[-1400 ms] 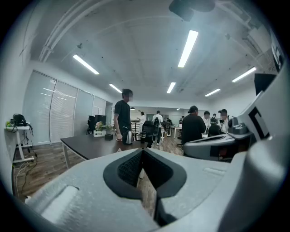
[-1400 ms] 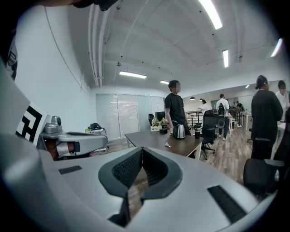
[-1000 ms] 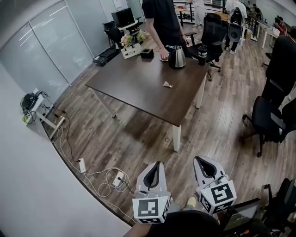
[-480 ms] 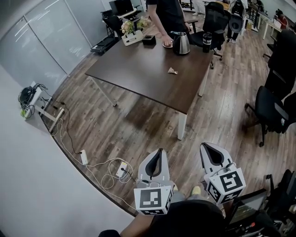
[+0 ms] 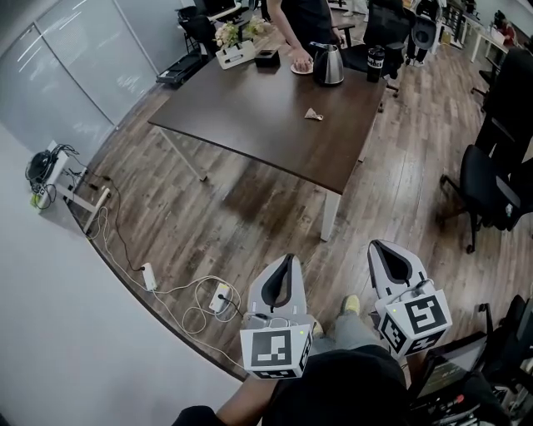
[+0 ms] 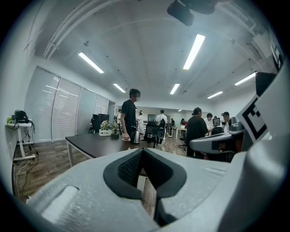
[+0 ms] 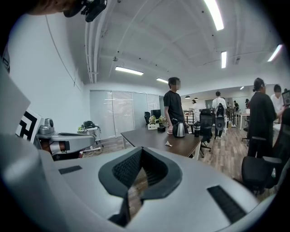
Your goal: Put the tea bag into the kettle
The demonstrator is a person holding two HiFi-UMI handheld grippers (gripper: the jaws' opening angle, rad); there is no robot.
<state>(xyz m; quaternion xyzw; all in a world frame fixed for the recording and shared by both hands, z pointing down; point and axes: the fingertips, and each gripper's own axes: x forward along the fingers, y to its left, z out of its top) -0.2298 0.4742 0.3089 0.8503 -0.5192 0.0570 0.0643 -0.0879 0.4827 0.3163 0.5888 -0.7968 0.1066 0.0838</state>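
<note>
In the head view, the left tool (image 5: 286,268) and the right tool (image 5: 383,252) are held low over the wooden floor, side by side and both well apart from the kettle (image 5: 328,64). The kettle stands upright near the far edge of the dark surface (image 5: 241,116). The tea bag (image 5: 313,115) lies flat on that surface, on the near side of the kettle and clearly apart from it. A person in a black top (image 5: 304,18) stands just behind the kettle with a hand resting on the surface just left of it. A black tumbler (image 5: 376,62) stands to the right of the kettle, and a small black box (image 5: 267,57) and a planter of flowers (image 5: 233,52) sit to its left. A power strip with white cables (image 5: 218,297) lies on the floor, far on the near side of the kettle. In the left gripper view, the left tool's jaws are pressed together with nothing between them; the kettle shows small in the distance above them, with the person beside it. In the right gripper view, the right tool's jaws are likewise closed and empty; the kettle stands on the surface beyond them, and the tea bag (image 7: 168,144) lies in front of it, nearer the surface's close edge.
</note>
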